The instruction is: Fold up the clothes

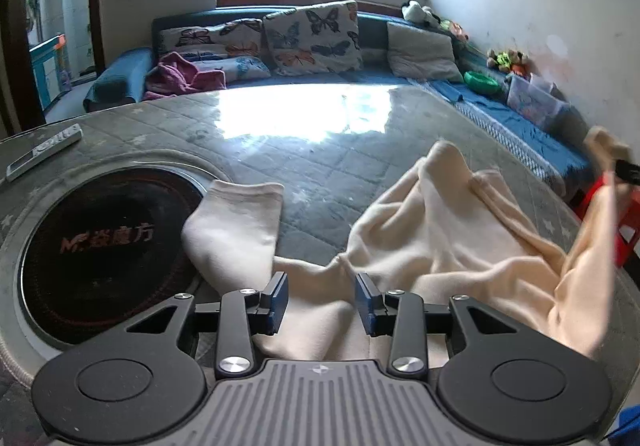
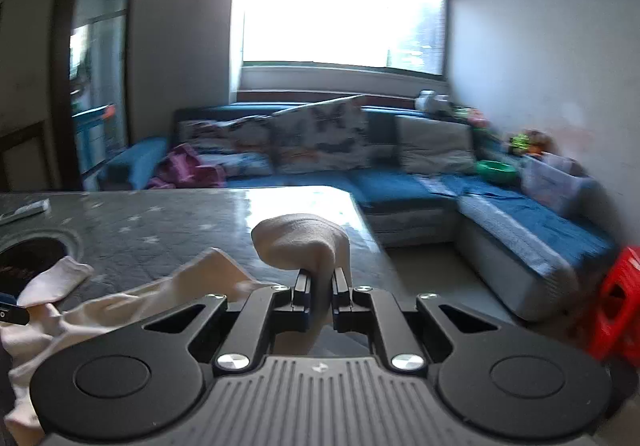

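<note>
A cream garment [image 1: 448, 246] lies crumpled on the grey quilted table [image 1: 304, 150], one sleeve [image 1: 236, 222] stretched toward the black round hob. My left gripper [image 1: 321, 296] hovers open just above the garment's near edge, blue pads apart, nothing between them. At the right edge of the left wrist view, my right gripper [image 1: 624, 170] lifts a corner of the cloth. In the right wrist view, the right gripper [image 2: 321, 284] is shut on a fold of the cream garment [image 2: 304, 242], raised above the table; the rest [image 2: 120, 310] trails down to the left.
A black round hob [image 1: 104, 250] is set into the table at the left, a remote [image 1: 44, 156] beyond it. A blue corner sofa [image 2: 400, 182] with cushions and a pink cloth [image 1: 184, 76] runs behind. A red stool [image 2: 616, 310] stands at the right.
</note>
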Demonstrator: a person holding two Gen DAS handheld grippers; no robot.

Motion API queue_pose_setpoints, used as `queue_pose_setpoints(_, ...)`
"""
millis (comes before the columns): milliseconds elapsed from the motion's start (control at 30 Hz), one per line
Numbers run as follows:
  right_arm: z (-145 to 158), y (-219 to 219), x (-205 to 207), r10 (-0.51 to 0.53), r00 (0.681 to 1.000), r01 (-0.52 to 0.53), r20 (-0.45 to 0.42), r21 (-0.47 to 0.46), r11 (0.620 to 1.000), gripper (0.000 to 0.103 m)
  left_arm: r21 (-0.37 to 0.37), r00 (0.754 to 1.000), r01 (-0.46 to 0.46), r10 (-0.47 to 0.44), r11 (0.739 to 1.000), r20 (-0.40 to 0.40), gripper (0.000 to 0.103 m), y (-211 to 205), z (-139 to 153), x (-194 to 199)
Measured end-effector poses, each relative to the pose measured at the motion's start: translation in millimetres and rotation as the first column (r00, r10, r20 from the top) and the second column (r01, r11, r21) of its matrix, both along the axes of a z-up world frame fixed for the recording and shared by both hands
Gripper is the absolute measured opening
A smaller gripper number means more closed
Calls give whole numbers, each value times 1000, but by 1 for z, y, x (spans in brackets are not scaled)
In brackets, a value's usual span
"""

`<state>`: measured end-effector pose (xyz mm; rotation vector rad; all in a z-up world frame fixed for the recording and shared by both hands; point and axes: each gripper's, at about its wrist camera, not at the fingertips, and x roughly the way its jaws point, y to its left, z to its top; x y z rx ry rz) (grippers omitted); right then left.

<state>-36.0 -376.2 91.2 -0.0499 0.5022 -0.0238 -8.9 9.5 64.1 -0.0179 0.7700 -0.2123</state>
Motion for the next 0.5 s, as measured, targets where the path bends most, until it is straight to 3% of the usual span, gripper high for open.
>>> queue_pose_setpoints(133, -1, -30, -33, -106, 994, 106, -8, -17, 994, 10, 29, 1000, 5, -5, 1000, -24, 42, -2, -12, 3)
queue_pose_setpoints(300, -30, -56, -49, -219, 969, 215, -117, -40, 976, 19, 49, 999, -2, 4, 999, -47, 43, 1, -19, 4)
queue_pose_setpoints(333, -31, -56, -52, -227, 967, 222, -116, -53, 974, 21, 53, 999, -1, 3, 999, -48, 44, 1, -19, 4)
queue_pose_setpoints(400, -33, -54, -56, -236, 965, 229, -112, -71, 971, 41, 61, 999, 2, 1, 998, -41, 45, 1, -17, 4)
queue_pose_setpoints(500, -28, -43, -53, -182, 979, 178, -95, -49, 983, 46, 68, 1000, 13, -11, 998, -25, 45, -5, -11, 7)
